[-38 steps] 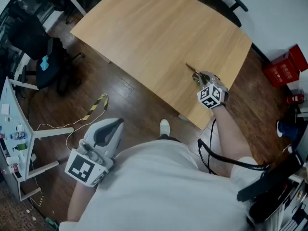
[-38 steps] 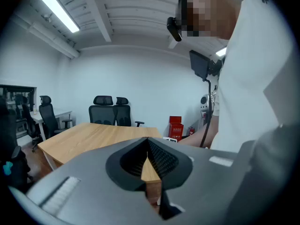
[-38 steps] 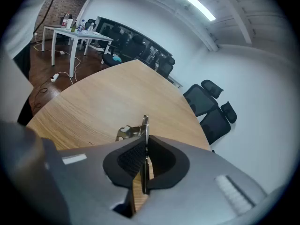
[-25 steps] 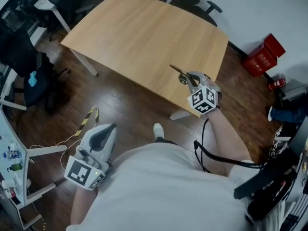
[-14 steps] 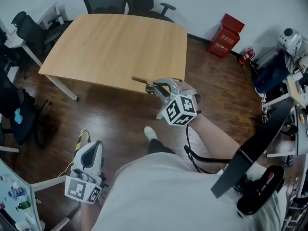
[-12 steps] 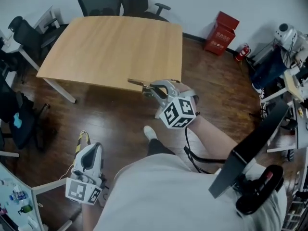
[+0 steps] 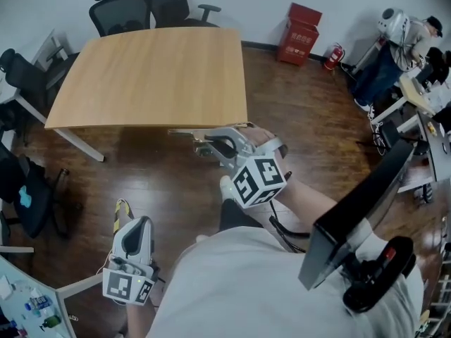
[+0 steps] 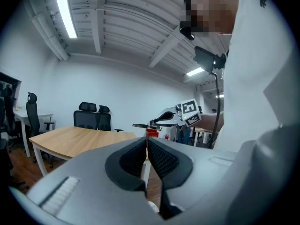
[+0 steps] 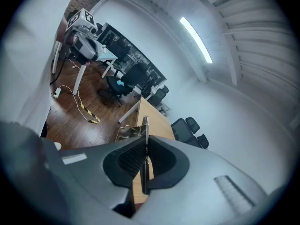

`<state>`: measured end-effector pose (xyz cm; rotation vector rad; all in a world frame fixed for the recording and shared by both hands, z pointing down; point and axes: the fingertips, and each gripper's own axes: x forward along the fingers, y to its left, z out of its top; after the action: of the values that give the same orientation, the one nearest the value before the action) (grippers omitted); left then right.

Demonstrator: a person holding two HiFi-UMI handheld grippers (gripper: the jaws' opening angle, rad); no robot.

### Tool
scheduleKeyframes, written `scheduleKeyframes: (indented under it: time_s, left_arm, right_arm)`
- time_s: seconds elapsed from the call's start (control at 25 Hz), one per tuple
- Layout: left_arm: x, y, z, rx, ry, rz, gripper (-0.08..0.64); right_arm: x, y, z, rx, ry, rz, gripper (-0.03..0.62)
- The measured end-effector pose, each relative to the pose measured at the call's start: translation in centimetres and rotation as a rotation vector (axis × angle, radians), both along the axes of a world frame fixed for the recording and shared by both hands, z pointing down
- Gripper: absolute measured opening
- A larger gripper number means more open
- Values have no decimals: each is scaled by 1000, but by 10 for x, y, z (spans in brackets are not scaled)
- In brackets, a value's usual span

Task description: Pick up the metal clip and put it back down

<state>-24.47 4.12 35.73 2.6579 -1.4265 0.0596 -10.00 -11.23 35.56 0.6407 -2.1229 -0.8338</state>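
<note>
Right hand-held gripper [image 7: 213, 145] pinches metal clip [image 7: 186, 132] beside wooden table [image 7: 148, 76], chairs [image 7: 141, 2] beyond.

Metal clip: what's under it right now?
Wood floor, just off the table edge; right gripper holds the metal clip aloft. Its rear end hides between the jaws.

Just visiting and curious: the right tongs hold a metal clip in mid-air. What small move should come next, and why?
Probably move it over the table and lower it. The right tongs are clamped on the metal clip, which hangs in the air just off the table's near edge, and it has yet to be put down.
</note>
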Motion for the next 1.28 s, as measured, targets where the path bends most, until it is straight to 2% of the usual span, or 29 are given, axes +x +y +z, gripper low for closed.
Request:
scheduleKeyframes:
  time_s: [0.12, 0.4, 0.68, 0.92, 1.28]
  left_arm:
    - [6, 2, 0, 8, -26, 6, 0]
    - [11, 7, -3, 9, 13, -7, 5]
    - [14, 4, 1, -2, 24, -45, 5]
    - [25, -23, 0, -18, 7, -71, 5]
    - [50, -100, -5, -55, -11, -119, 5]
  right_arm:
    - [1, 9, -8, 13, -7, -7, 5]
    - [6, 17, -16, 16, -10, -12, 5]
    - [10, -3, -3, 7, -1, -34, 5]
    - [25, -56, 26, -27, -2, -38, 5]
    - [70, -191, 119, -63, 48, 2, 5]
